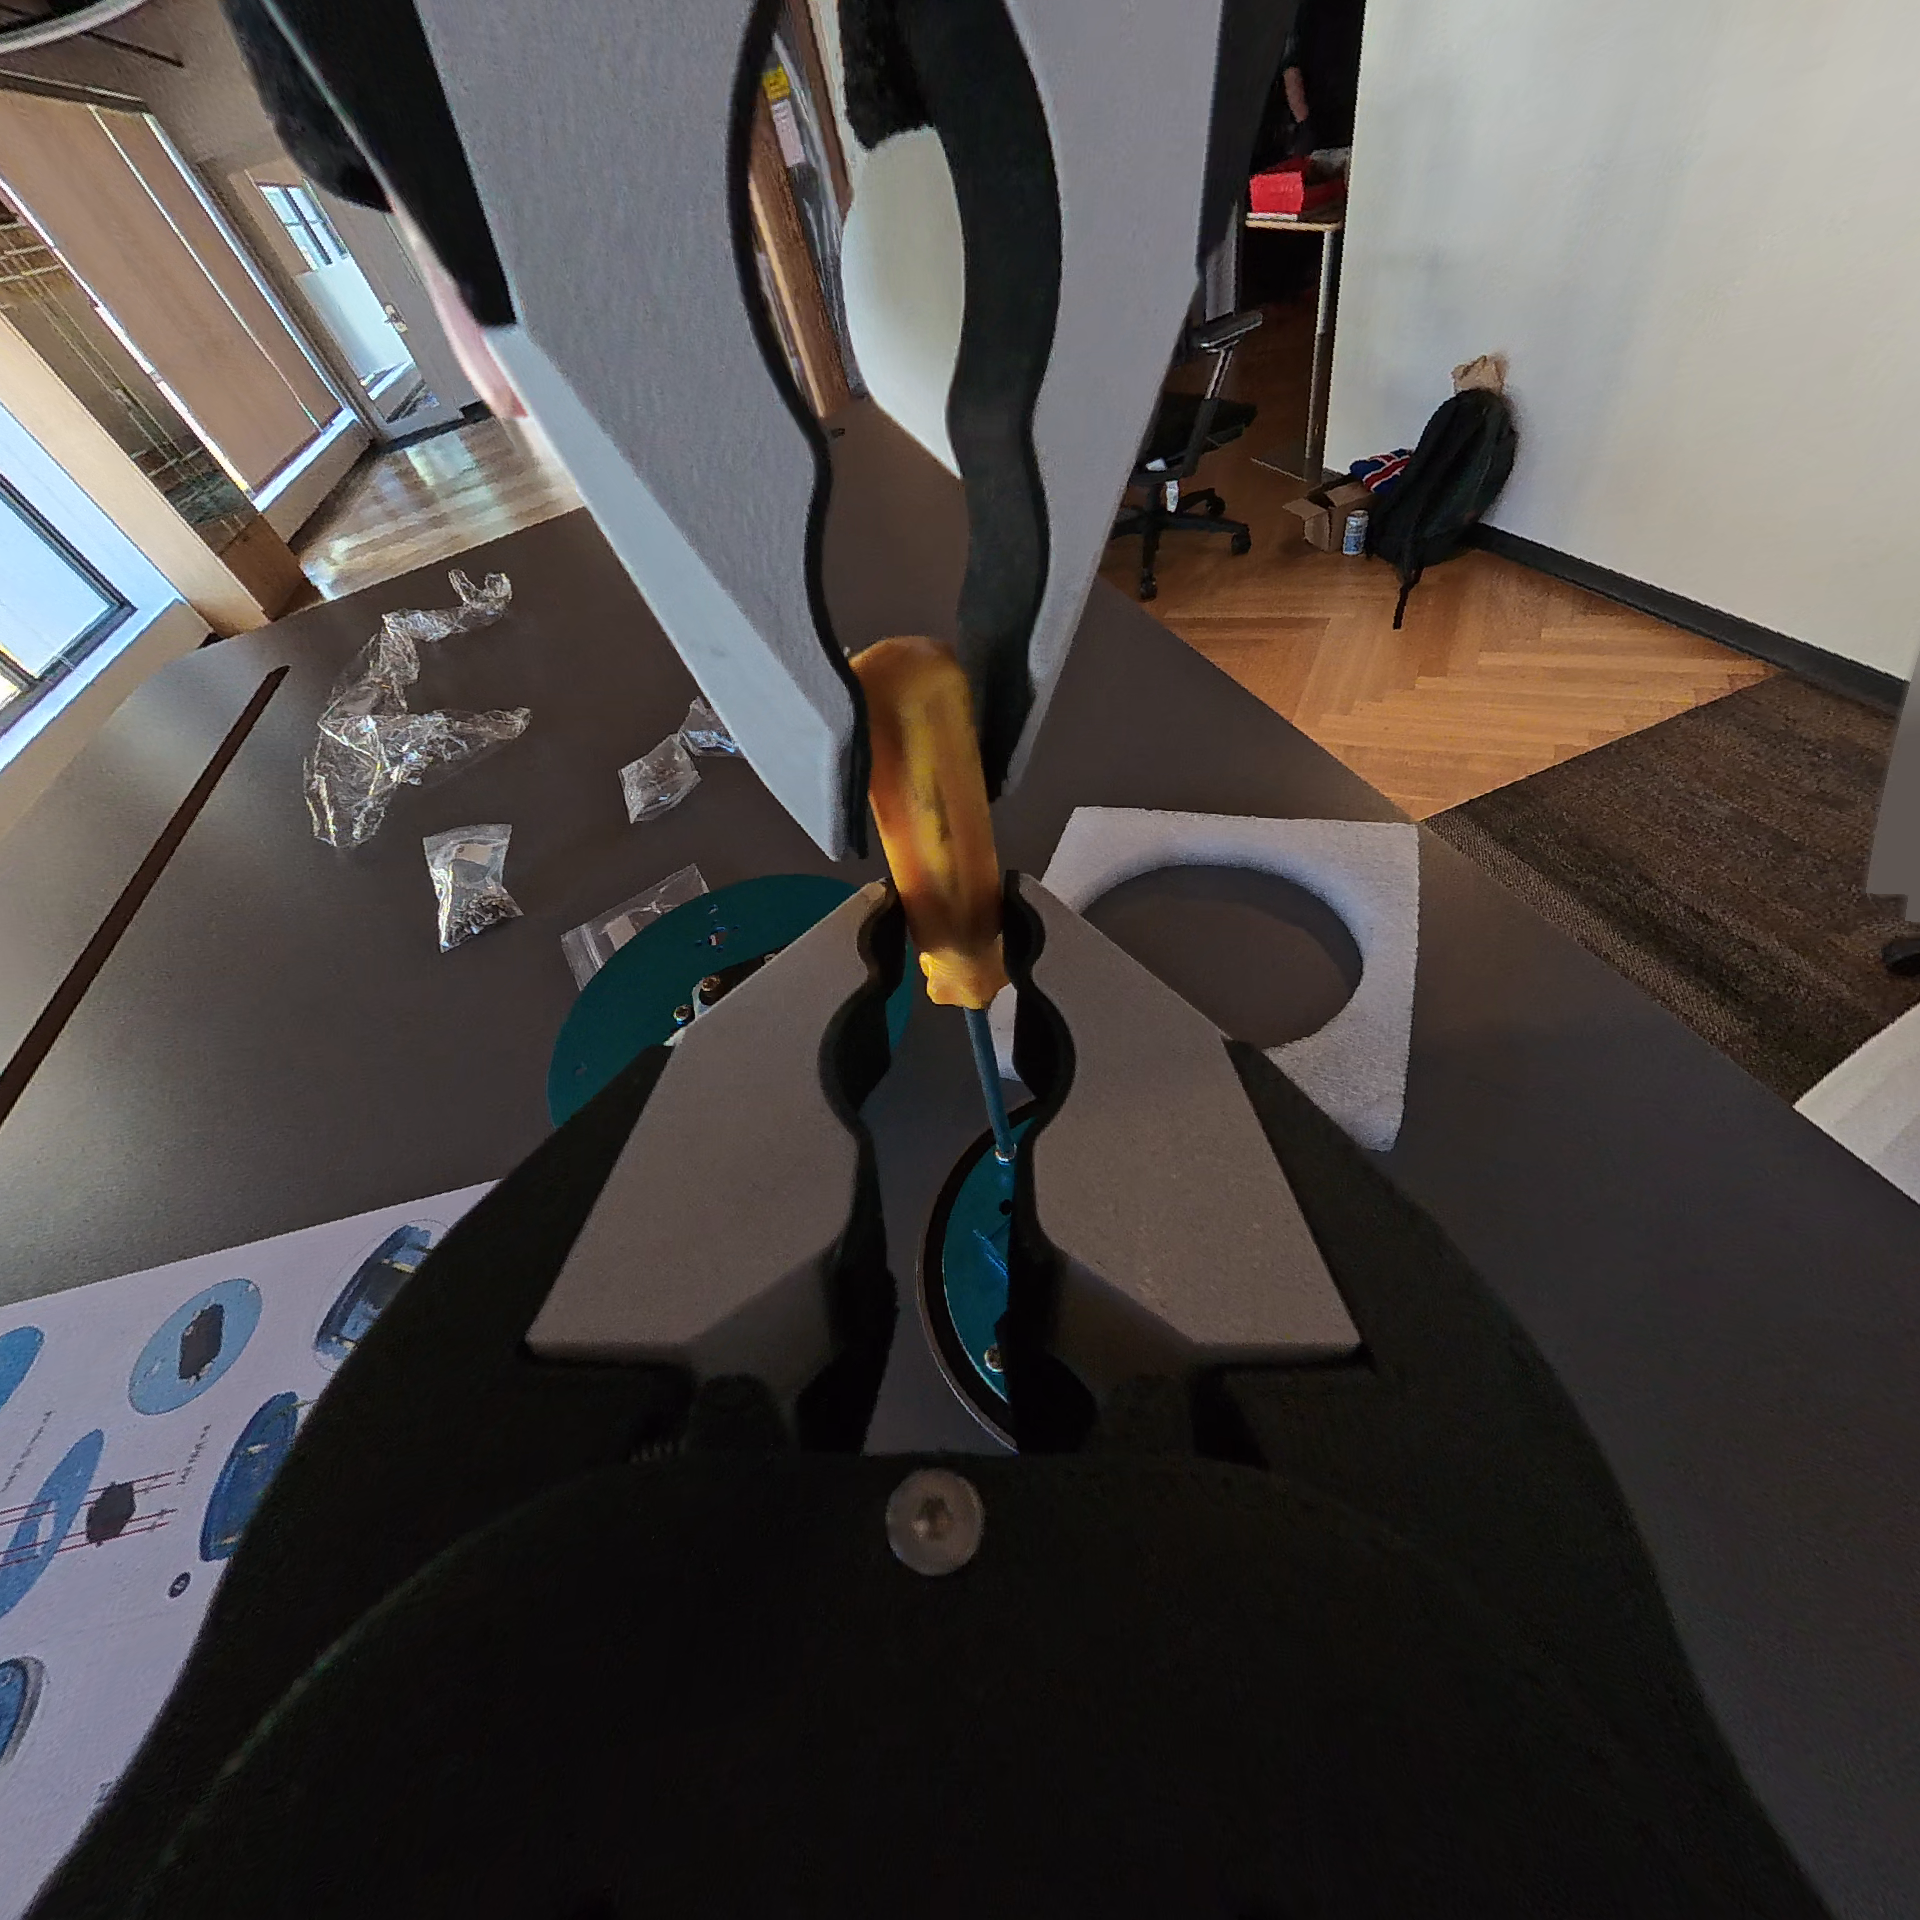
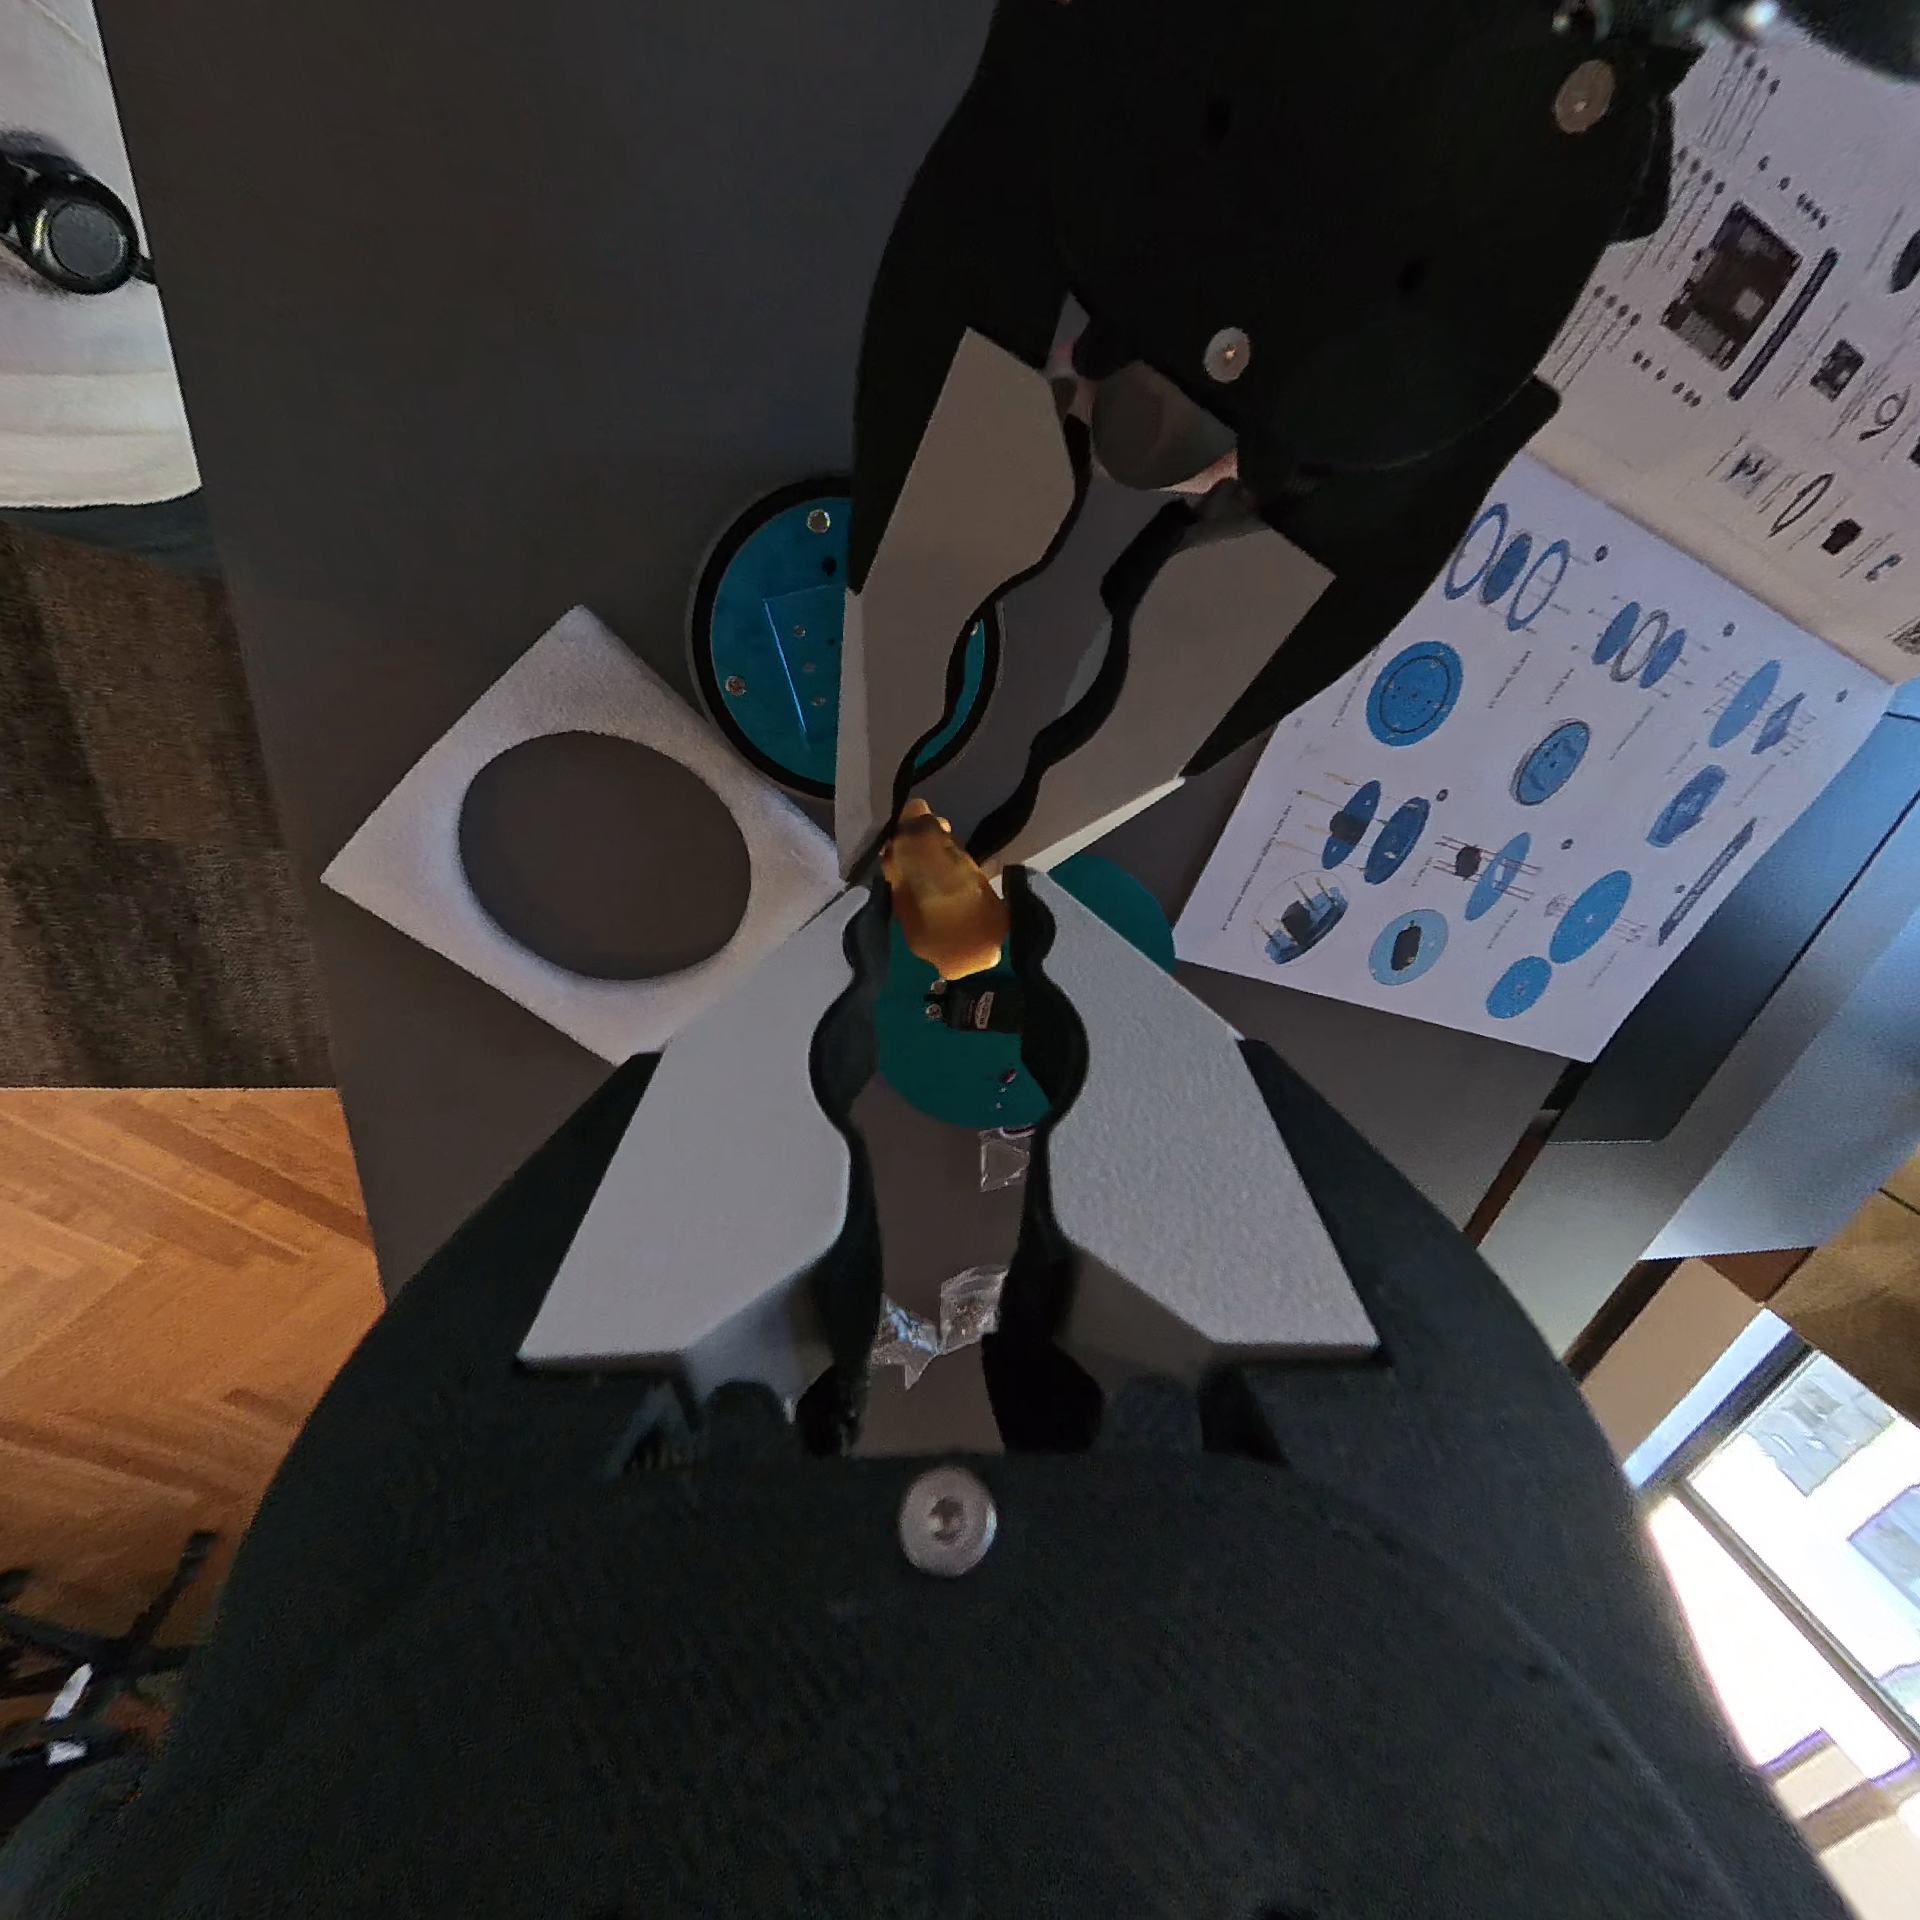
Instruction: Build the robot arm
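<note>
Both grippers meet over a dark matte table (image 1: 312,1039) whose far edge drops to herringbone wood floor and carpet. The right gripper (image 2: 940,894), seen from above in the left wrist view as (image 1: 925,769), is clamped on the translucent amber handle of a screwdriver (image 1: 930,821); its thin blue shaft slants down to a screw on a round teal disc (image 1: 977,1278). The left gripper (image 1: 945,904) brackets the handle's lower end, jaws slightly parted; whether its wavy black pads touch the handle cannot be told. A second teal disc (image 1: 644,997) lies just left, a white foam square with a circular cutout (image 1: 1351,935) just right. Clear plastic bags (image 1: 473,883) scatter beyond; a printed sheet (image 1: 125,1455) covers the near left corner.
</note>
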`<control>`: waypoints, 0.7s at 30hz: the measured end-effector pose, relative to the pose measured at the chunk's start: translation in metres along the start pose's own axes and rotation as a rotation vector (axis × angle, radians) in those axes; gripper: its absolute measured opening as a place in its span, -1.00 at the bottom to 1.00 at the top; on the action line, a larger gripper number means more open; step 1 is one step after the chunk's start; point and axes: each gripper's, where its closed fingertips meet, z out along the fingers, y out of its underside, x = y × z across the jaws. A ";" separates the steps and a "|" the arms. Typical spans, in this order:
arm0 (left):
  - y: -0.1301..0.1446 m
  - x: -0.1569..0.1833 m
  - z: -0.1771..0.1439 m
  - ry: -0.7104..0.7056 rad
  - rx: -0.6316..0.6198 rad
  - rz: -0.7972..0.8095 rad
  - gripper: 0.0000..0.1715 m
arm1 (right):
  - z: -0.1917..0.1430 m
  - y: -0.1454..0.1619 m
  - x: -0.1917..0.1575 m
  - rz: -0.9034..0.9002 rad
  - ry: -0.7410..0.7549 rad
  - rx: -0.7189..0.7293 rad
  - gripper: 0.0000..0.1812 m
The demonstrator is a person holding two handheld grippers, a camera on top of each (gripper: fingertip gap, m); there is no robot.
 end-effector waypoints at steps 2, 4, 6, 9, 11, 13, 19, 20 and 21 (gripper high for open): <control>0.000 0.000 0.000 -0.001 0.000 -0.002 -0.80 | -0.001 0.004 0.000 0.005 -0.009 -0.032 -0.77; 0.000 0.000 0.000 0.004 0.002 -0.005 -0.80 | -0.001 0.004 -0.001 0.012 -0.012 -0.030 -0.78; 0.000 0.001 0.000 0.004 0.002 -0.010 -0.80 | -0.001 0.004 -0.001 0.023 -0.008 -0.021 -0.78; 0.000 0.001 0.001 0.002 -0.002 -0.005 -0.80 | -0.001 0.004 -0.001 0.043 -0.005 -0.008 -0.78; 0.000 0.001 0.001 0.007 -0.002 -0.010 -0.80 | -0.001 0.004 -0.002 0.086 -0.020 -0.001 -0.79; -0.001 0.003 0.001 0.013 -0.005 0.003 -0.79 | -0.001 0.003 -0.005 0.118 -0.044 0.012 -0.81; 0.045 0.025 -0.019 0.204 -0.212 0.021 -0.25 | -0.001 0.005 -0.008 0.128 -0.059 0.046 -0.81; 0.055 0.025 -0.020 0.209 -0.246 0.026 -0.25 | -0.001 0.005 -0.008 0.134 -0.065 0.051 -0.81; 0.064 0.026 -0.020 0.220 -0.288 0.024 -0.24 | -0.001 0.006 -0.007 0.139 -0.068 0.052 -0.81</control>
